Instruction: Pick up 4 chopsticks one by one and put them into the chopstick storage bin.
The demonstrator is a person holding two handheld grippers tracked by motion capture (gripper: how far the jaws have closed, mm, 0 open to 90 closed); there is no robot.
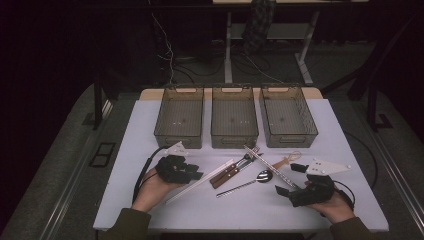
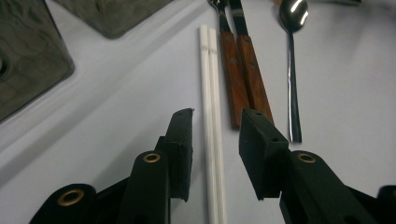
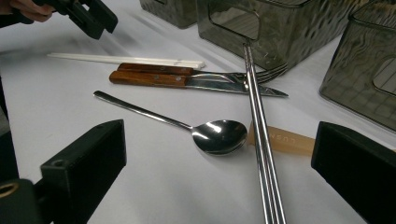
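We are holding our left gripper (image 2: pixel 215 140) low over the white chopsticks (image 2: pixel 211 93), its jaws parted slightly and straddling them without pressing. The chopsticks are lying flat on the table (image 1: pixel 310 125), just beside the wooden-handled knife and fork (image 2: pixel 243 74). Our right gripper (image 3: pixel 219 158) is resting wide open, gripping nothing.

From the high view I get a dim room with only the counter (image 1: pixel 150 210) lit, everything beyond it nearly black. In both gripper views the spoon (image 3: pixel 219 136) throws bright glare from overhead light, and the black fingers (image 2: pixel 180 149) nearest me look soft.
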